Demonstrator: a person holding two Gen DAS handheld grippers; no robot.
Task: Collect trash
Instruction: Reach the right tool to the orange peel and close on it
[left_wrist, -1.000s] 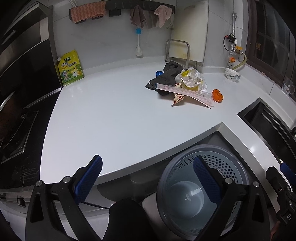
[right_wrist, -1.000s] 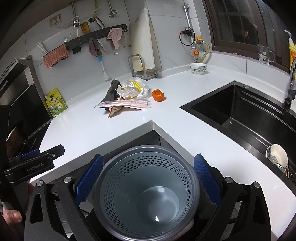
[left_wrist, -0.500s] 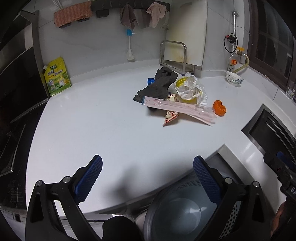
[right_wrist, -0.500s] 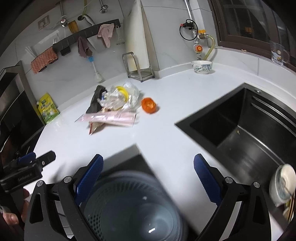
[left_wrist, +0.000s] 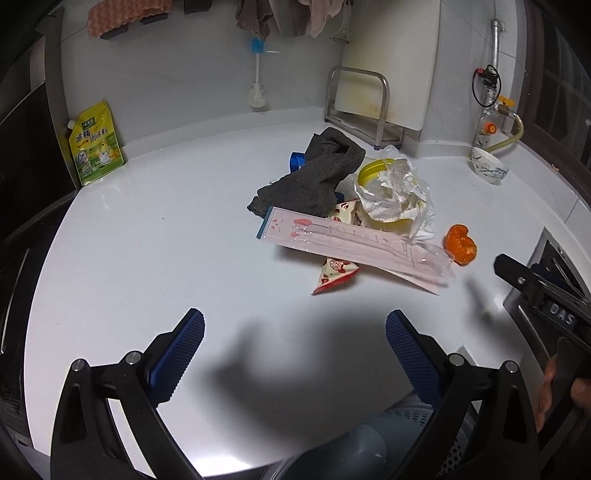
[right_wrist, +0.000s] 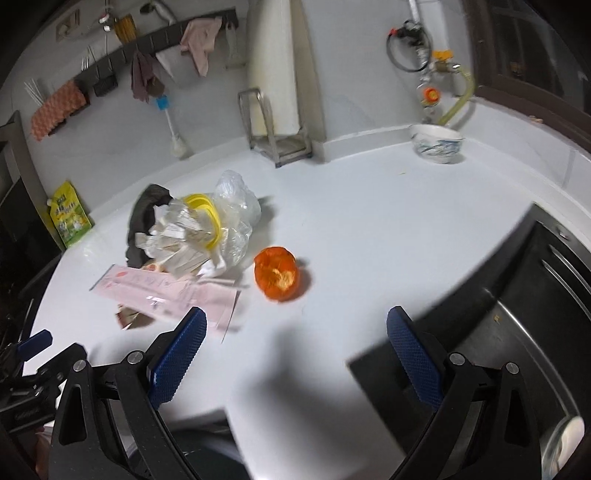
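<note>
Two spread tongs, left (left_wrist: 294, 343), right (right_wrist: 295, 341), facing trash pile (left_wrist: 384, 199), orange peel (right_wrist: 276, 273) beside it

Worktop (left_wrist: 155, 258): plain white. Cloth (left_wrist: 317, 177): dark grey, knit texture. Long flat packet (left_wrist: 354, 247): pale pink w/ red print, blue strip at one end. Snack wrapper (left_wrist: 334, 275): cream w/ red marks. Crumpled bag (right_wrist: 236, 221): clear plastic round a yellow ring. Peel (right_wrist: 279, 274): orange. Pouch (left_wrist: 95, 144): yellow-green. Bowl (right_wrist: 436, 142): white, blue pattern. Sink (right_wrist: 517, 295): black. Gripper pads (left_wrist: 177, 354): blue, dotted texture; frames black.
</note>
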